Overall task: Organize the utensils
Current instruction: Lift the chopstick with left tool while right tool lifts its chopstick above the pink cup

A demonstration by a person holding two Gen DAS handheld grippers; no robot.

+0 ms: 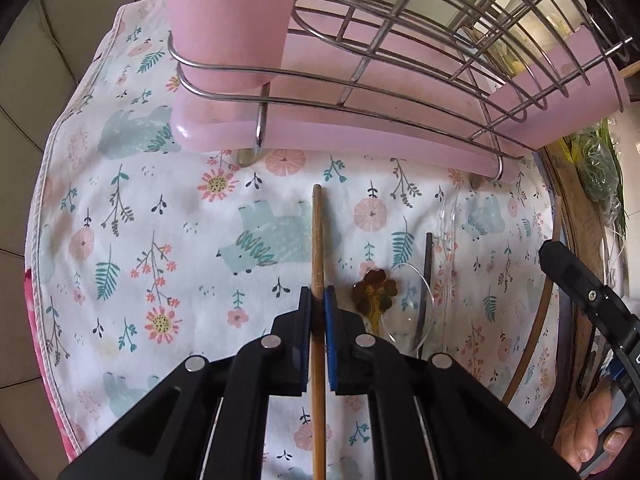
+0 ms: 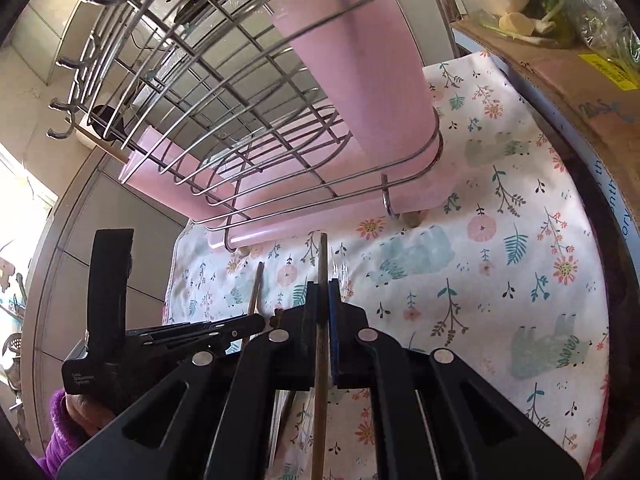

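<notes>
Left tongs (image 1: 318, 296) clamp chopstick (image 1: 318, 232), pointing toward rack (image 1: 360, 92)

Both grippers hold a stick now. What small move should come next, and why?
Probably lift the right gripper toward the pink cup in the wire rack: its chopstick is clamped, and the cup already holds utensils. The left gripper grips its chopstick.

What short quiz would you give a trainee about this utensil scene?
1. True or false: the left claw is shut on a wooden chopstick.
2. Where does the pink cup stand? A) in the wire rack B) in a drawer C) flat on the cloth
3. What does the right claw grip?
Key: 1 true; 2 A; 3 a thin chopstick.
</notes>
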